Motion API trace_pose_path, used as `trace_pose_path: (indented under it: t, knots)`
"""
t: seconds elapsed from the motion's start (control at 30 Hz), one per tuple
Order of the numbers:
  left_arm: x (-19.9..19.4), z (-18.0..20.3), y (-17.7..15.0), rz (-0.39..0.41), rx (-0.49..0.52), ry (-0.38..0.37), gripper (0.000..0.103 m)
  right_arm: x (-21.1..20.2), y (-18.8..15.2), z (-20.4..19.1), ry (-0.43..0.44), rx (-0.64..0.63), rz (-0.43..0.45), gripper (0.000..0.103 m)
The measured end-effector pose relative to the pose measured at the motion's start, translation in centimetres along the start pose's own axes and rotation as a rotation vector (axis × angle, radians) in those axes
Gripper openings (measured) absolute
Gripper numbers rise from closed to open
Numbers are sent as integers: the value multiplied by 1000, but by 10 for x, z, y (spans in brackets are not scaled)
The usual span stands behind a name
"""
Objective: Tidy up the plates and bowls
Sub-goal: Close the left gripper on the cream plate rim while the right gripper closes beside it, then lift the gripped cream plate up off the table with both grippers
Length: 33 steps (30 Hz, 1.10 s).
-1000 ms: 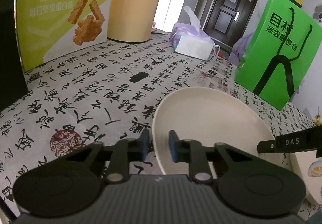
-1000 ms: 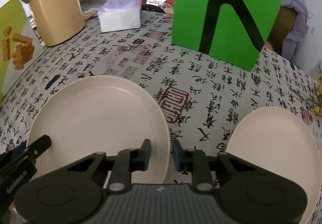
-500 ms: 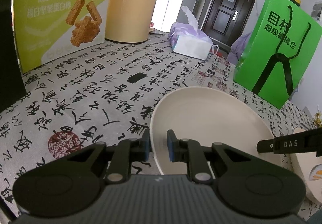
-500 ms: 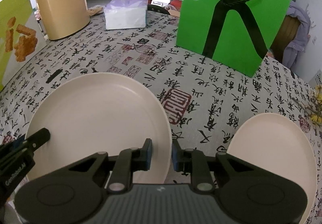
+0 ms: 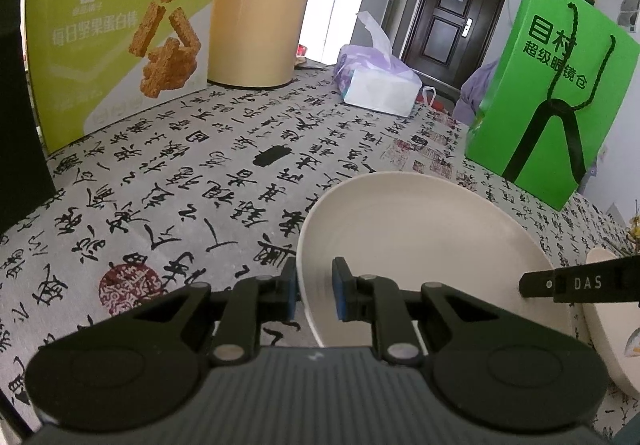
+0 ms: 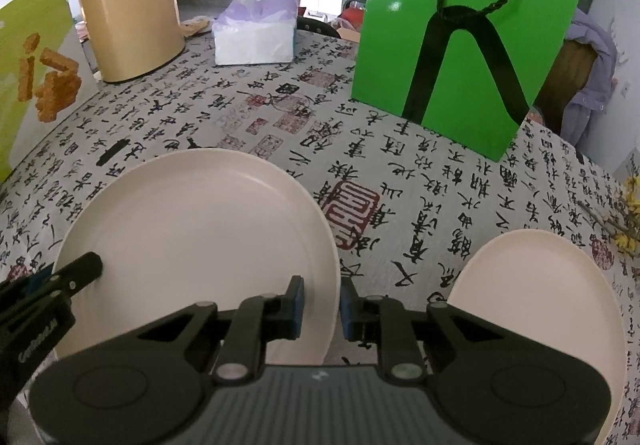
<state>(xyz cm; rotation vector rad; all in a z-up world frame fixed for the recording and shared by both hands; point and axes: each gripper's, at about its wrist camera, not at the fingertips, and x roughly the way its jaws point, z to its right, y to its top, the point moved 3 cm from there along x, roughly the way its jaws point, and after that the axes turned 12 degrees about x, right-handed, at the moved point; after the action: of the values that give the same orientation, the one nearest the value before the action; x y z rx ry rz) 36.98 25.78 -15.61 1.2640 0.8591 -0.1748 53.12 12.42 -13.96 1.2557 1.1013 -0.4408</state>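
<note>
A large cream plate is held between both grippers above the calligraphy tablecloth. My left gripper is shut on its left rim. My right gripper is shut on its right rim; the plate also shows in the right wrist view. The right gripper's finger reaches in from the right in the left wrist view, and the left gripper's finger shows at the plate's left in the right wrist view. A second cream plate lies on the cloth to the right.
A green paper bag stands at the back right. A tissue pack, a tan thermos jug and a green snack box stand at the back and left. Yellow flowers lie at the right edge.
Both grippers, with the large plate held between them, have risen and pulled back a little. Their grip looks the same.
</note>
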Motion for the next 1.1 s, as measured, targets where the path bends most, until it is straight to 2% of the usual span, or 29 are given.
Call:
trace_pose_path:
  t: [0.43,1.1]
  knots:
    - [-11,-1,3,22,-1,-6,18,-12,-5,0,8,-34,50,18]
    - [-42,-1,12,119,3,-11,18,-38,-7,4,60,-22,132,18]
